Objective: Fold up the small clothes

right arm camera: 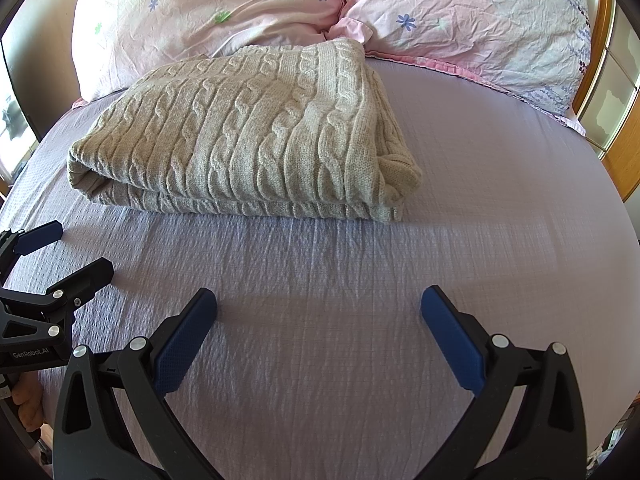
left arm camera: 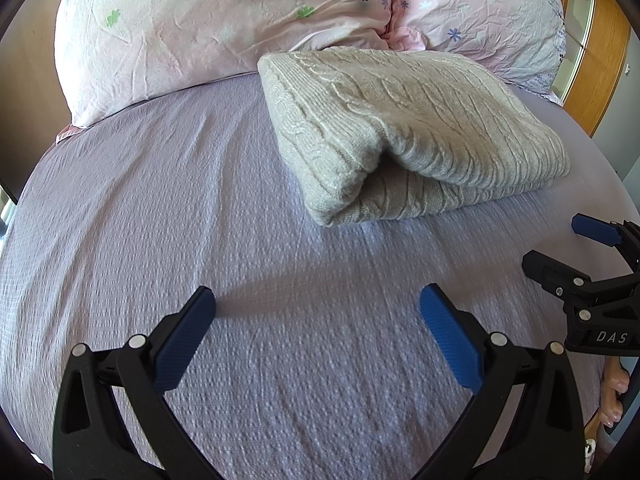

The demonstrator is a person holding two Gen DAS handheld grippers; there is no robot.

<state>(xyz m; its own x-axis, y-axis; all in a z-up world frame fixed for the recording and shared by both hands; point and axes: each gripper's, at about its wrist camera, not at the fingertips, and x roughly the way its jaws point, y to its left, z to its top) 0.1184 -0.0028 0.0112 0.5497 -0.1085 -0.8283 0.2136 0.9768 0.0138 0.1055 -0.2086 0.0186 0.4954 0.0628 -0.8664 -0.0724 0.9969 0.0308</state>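
Observation:
A beige cable-knit sweater (left arm camera: 404, 128) lies folded into a thick rectangle on the lilac bed sheet (left arm camera: 168, 216), near the pillows; it also shows in the right wrist view (right arm camera: 256, 140). My left gripper (left arm camera: 318, 304) is open and empty, hovering over bare sheet in front of the sweater. My right gripper (right arm camera: 318, 304) is open and empty too, over the sheet in front of the sweater. Each gripper shows at the edge of the other's view: the right one (left arm camera: 560, 248) and the left one (right arm camera: 72, 252), both open.
Two pink floral pillows (left arm camera: 208, 28) (right arm camera: 472, 20) lie against the head of the bed behind the sweater. A wooden frame with glass panels (right arm camera: 616, 92) stands at the right. The bed sheet (right arm camera: 480, 200) spreads around the sweater.

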